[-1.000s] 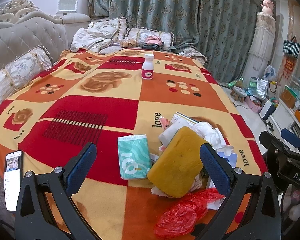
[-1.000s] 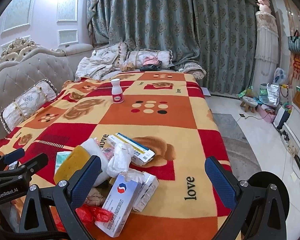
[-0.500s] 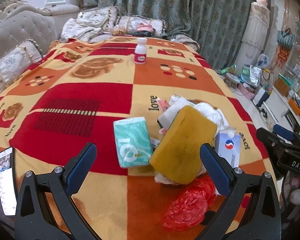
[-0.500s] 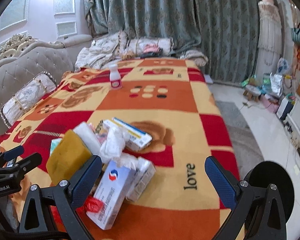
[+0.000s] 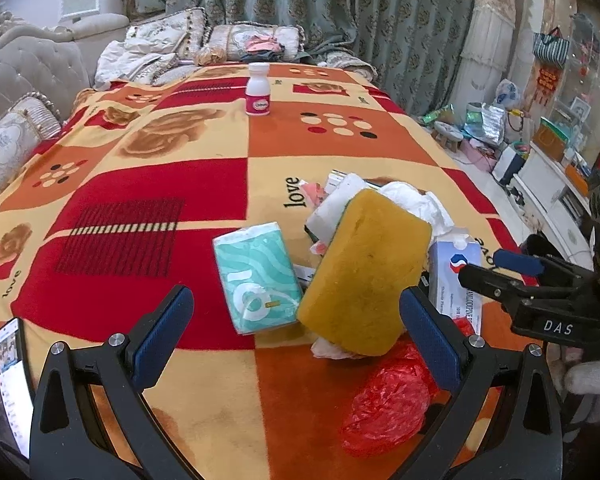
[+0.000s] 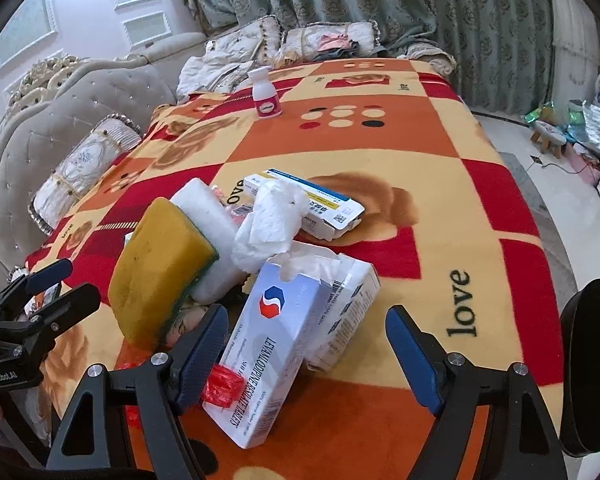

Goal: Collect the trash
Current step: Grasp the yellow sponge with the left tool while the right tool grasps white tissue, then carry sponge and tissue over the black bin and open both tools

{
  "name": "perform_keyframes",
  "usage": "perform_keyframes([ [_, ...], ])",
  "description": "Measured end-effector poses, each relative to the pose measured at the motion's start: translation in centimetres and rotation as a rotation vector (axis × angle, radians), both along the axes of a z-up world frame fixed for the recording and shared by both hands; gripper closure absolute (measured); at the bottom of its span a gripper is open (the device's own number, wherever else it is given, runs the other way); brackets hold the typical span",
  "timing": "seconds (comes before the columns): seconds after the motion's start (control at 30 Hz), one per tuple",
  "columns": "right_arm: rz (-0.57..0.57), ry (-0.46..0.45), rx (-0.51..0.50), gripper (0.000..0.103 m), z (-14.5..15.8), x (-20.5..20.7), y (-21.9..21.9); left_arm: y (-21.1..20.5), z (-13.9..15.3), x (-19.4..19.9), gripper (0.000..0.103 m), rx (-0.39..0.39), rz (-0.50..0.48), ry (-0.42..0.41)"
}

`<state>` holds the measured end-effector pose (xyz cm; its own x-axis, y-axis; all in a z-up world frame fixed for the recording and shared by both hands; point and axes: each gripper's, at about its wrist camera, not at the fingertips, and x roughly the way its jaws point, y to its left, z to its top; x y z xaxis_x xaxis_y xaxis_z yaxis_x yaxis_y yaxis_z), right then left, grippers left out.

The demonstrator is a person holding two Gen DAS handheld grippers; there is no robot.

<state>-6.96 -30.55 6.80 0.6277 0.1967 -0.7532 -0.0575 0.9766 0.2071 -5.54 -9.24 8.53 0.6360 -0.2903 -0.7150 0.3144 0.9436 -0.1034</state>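
A heap of trash lies on the patterned bedspread [image 5: 148, 184]: a yellow sponge [image 5: 366, 272] propped up, a teal tissue pack [image 5: 258, 276], a crumpled red plastic bag [image 5: 388, 400], white tissue [image 6: 272, 224], a white-blue tablet box [image 6: 276, 352] and a second medicine box [image 6: 308, 204]. My left gripper [image 5: 296, 344] is open, its fingers either side of the tissue pack and sponge, just short of them. My right gripper [image 6: 306, 360] is open, fingers either side of the tablet box. The sponge also shows in the right wrist view [image 6: 160, 272].
A white pill bottle [image 5: 258, 94] stands far back on the bed. A phone [image 5: 12, 380] lies at the near left edge. Pillows and a padded headboard [image 6: 80, 120] line the left. The floor on the right holds a stool [image 6: 548, 140] and bags.
Both grippers have moved forward and down toward the trash heap. The right one now has the tablet box between its open fingers.
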Motion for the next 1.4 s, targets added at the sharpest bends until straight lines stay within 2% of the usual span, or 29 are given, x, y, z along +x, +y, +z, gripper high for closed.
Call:
perform_keyframes([
  [0.23, -0.010, -0.006, 0.003, 0.023, 0.9, 1.1, -0.8, -2.5, -0.3, 0.8, 0.001, 0.027, -0.074, 0.012],
  [0.33, 0.015, -0.008, 0.014, 0.023, 1.7, 2.5, -0.8, -3.2, -0.5, 1.3, 0.001, 0.042, -0.092, 0.017],
  [0.43, 0.048, -0.009, 0.006, 0.023, 1.8, 4.1, -0.2, -3.4, -0.7, 2.0, 0.001, 0.023, -0.107, 0.043],
  [0.47, 0.058, -0.003, 0.008, 0.023, 1.8, 4.7, 0.0, -3.4, -0.8, 2.2, 0.004, 0.018, -0.113, 0.049],
  [0.5, 0.074, 0.006, 0.017, 0.024, 1.7, 5.5, 0.2, -3.5, -0.9, 2.4, 0.018, 0.018, -0.120, 0.054],
  [0.53, 0.088, 0.013, 0.025, 0.029, 1.6, 6.1, 0.3, -3.6, -1.2, 2.7, 0.034, 0.023, -0.134, 0.073],
  [0.57, 0.099, 0.020, 0.028, 0.039, 1.5, 6.6, 0.5, -3.6, -1.3, 2.8, 0.040, 0.021, -0.141, 0.089],
  [0.73, 0.179, 0.072, 0.025, 0.070, 0.1, 8.7, 1.9, -3.3, -1.0, 3.2, 0.054, -0.013, -0.152, 0.111],
  [0.83, 0.185, 0.044, 0.037, 0.074, 0.7, 8.5, 1.9, -2.4, 0.4, 3.2, 0.057, -0.056, -0.145, 0.105],
  [1.07, 0.157, -0.047, 0.111, 0.074, 4.3, 6.8, -0.3, -1.8, 4.1, 3.1, 0.058, -0.156, -0.141, 0.087],
  [1.23, 0.126, -0.082, 0.083, 0.075, 6.0, 4.2, -2.6, -4.9, 5.4, 2.0, 0.058, -0.152, -0.189, 0.087],
  [1.4, 0.047, -0.082, 0.045, 0.074, 5.9, 1.2, -6.8, -10.3, 5.6, 0.5, 0.058, -0.151, -0.259, 0.111],
])
